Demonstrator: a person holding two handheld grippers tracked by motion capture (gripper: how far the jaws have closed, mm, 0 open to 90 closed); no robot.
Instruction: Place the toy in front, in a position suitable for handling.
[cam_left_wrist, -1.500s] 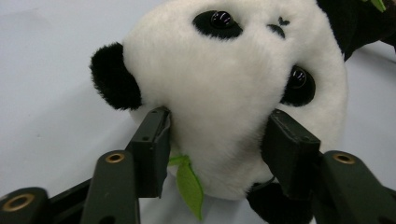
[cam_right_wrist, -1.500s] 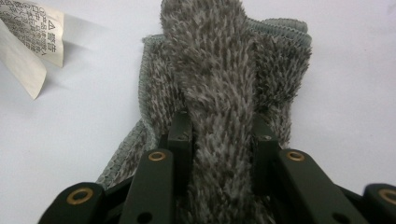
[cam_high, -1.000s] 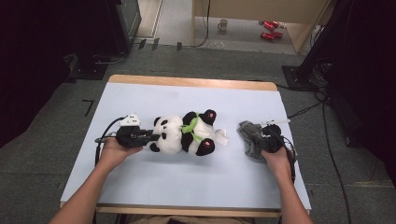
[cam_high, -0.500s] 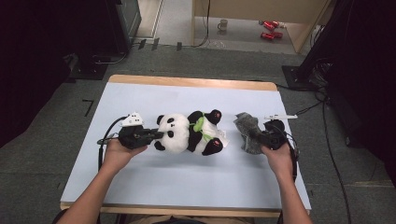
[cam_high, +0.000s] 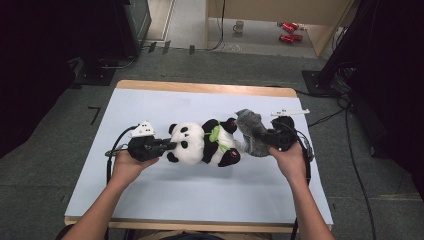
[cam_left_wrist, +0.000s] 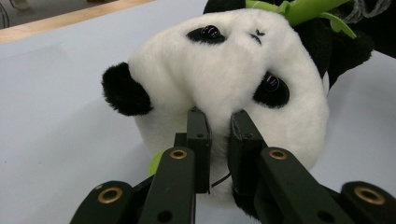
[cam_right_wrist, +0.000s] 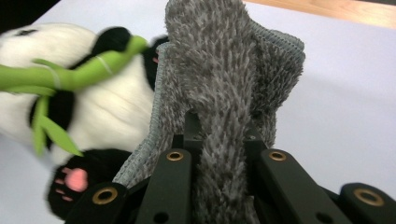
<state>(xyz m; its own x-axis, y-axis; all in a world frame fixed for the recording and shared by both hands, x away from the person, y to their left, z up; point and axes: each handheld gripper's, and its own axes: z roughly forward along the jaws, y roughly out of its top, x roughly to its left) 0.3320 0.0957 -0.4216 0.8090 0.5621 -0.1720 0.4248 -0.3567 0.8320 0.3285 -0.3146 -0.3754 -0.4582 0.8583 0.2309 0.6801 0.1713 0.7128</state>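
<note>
A black-and-white plush panda (cam_high: 202, 145) holding a green bamboo sprig lies on its side on the white table (cam_high: 200, 200), head to the left. My left gripper (cam_high: 167, 146) has just been closing on it, and the jaws now pinch the plush of the panda's head (cam_left_wrist: 233, 70), low on its face, between the fingers (cam_left_wrist: 198, 140). My right gripper (cam_high: 262, 139) is shut on a shaggy grey cloth (cam_high: 250, 129), held up off the table right beside the panda's feet. In the right gripper view the grey cloth (cam_right_wrist: 219, 60) rises between the jaws, with the panda (cam_right_wrist: 107, 107) behind it at left.
The table's wooden far edge (cam_high: 205, 88) borders a grey floor. A mug (cam_high: 239, 26) and red objects (cam_high: 287, 31) lie on the floor beyond. Cables (cam_high: 350, 150) trail off the table's right side. Bare white surface lies in front of the panda.
The right gripper has lifted the grey cloth off the table and carried it left, up to the panda's feet. The left gripper has stayed at the panda's head.
</note>
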